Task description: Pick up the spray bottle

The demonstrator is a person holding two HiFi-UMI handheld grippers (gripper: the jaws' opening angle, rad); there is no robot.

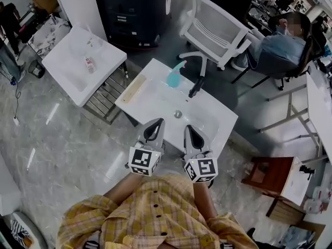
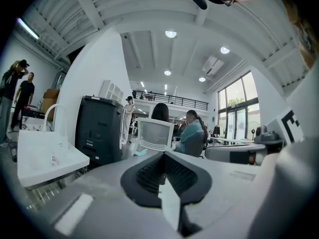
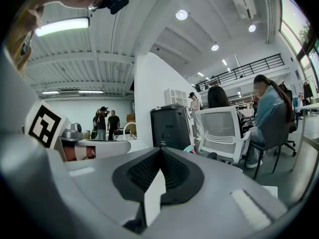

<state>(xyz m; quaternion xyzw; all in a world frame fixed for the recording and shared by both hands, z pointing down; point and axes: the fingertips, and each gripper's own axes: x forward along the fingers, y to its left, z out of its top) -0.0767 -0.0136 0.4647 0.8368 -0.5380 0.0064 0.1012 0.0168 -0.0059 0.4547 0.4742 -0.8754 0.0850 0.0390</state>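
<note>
A teal spray bottle (image 1: 175, 75) lies on the far side of a white sink top (image 1: 155, 95), left of a black faucet (image 1: 196, 86). Only its tip shows above the jaws in the left gripper view (image 2: 142, 152) and the right gripper view (image 3: 189, 148). My left gripper (image 1: 154, 127) and right gripper (image 1: 191, 134) hover side by side over the sink's near edge, pointing toward the bottle and well short of it. Both are shut with nothing between the jaws, as each gripper's own view confirms: the left gripper (image 2: 163, 156) and the right gripper (image 3: 160, 151).
A pale flat strip (image 1: 134, 88) lies on the sink's left edge. A second white sink (image 1: 70, 69) with a small bottle (image 1: 89, 63) stands to the left. Behind are a white office chair (image 1: 215, 30), a seated person (image 1: 280, 45) and a dark cabinet (image 1: 129, 9). A wooden stool (image 1: 272, 173) stands at the right.
</note>
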